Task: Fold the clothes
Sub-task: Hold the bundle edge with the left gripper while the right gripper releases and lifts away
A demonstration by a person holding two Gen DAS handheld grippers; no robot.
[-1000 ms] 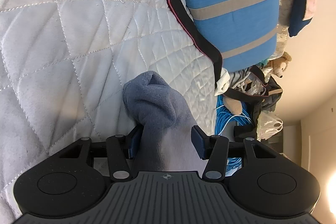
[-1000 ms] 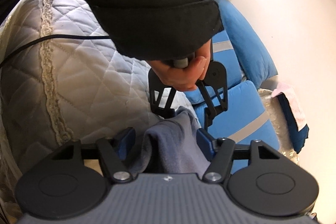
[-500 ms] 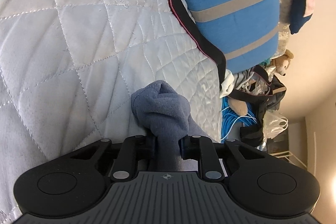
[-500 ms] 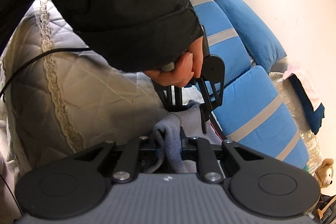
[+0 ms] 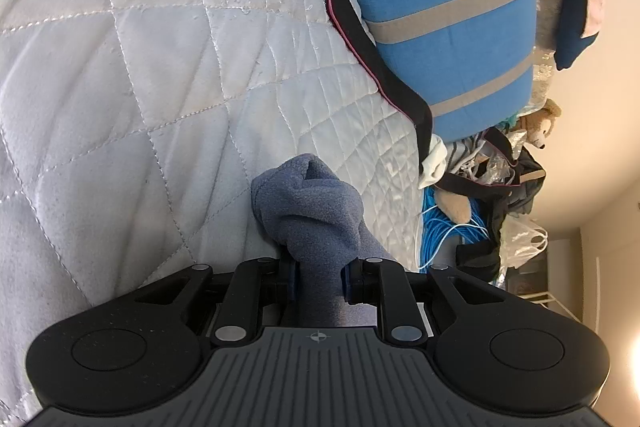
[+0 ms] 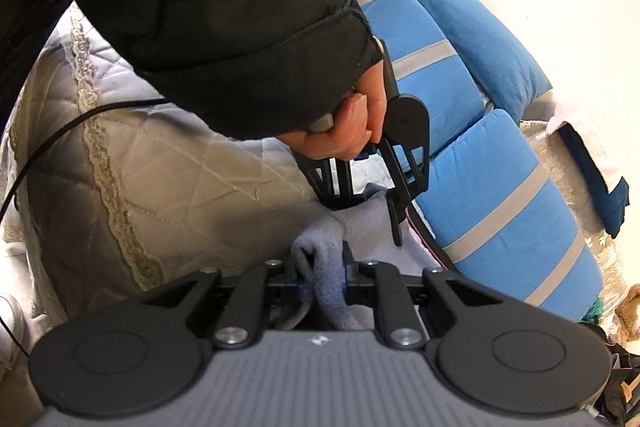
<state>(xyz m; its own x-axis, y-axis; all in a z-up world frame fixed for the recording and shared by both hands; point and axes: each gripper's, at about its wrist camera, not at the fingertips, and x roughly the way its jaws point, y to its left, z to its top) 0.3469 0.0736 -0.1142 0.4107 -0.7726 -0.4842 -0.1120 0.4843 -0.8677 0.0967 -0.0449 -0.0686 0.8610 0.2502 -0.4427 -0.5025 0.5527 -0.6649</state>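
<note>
We hold the grey fleece garment (image 5: 316, 211) with both tools: the left hand-held gripper (image 5: 318, 277) has just closed on one bunched edge, and the right hand-held gripper (image 6: 322, 277) has just closed on another edge. The garment lies on the quilted bed (image 5: 160, 87), near the blue pillow (image 5: 440, 7). We think two grips let us lift and spread it for folding.
</note>
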